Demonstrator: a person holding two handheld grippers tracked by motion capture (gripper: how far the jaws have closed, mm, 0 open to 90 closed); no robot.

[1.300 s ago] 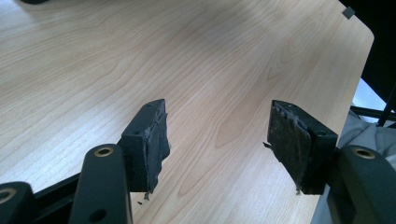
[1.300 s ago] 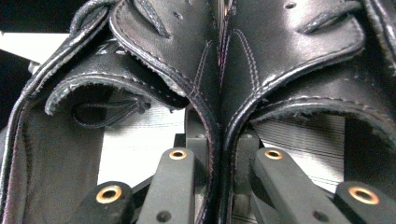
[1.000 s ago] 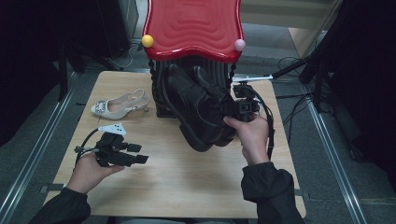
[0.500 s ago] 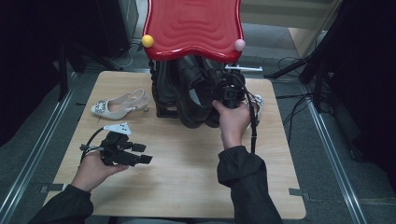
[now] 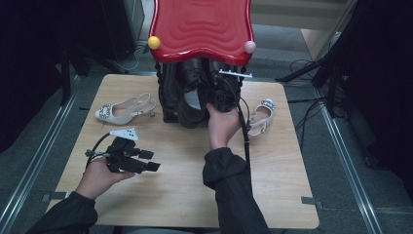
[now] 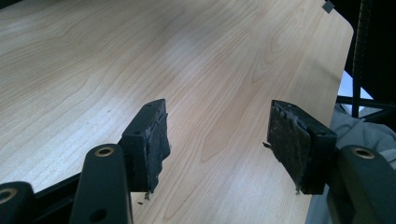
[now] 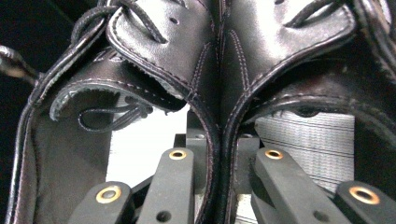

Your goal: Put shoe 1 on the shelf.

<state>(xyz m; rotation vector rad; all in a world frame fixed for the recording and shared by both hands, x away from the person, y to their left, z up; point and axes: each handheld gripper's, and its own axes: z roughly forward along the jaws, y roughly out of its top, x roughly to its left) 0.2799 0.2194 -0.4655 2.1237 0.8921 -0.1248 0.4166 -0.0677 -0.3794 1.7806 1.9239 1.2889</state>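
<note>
A pair of black leather lace-up boots [image 5: 192, 95] stands at the back of the table, under a red wavy top [image 5: 202, 24]. My right gripper [image 5: 221, 100] is shut on the two inner collars of the boots [image 7: 205, 56], pinched side by side between its jaws [image 7: 217, 186]. My left gripper [image 5: 146, 163] lies low at the front left of the wooden table [image 5: 175, 195]. Its jaws stand open over bare wood [image 6: 217, 140], with nothing between them.
One beige slingback heel [image 5: 124, 109] lies left of the boots and another [image 5: 258, 117] to their right. A yellow ball [image 5: 154, 42] and a pink ball [image 5: 250, 47] sit at the red top's front corners. A cable [image 5: 243, 131] trails along the right forearm.
The right hand has carried the boots from mid-table back under the red top, uncovering the right-hand heel. The left hand and its gripper have stayed put.
</note>
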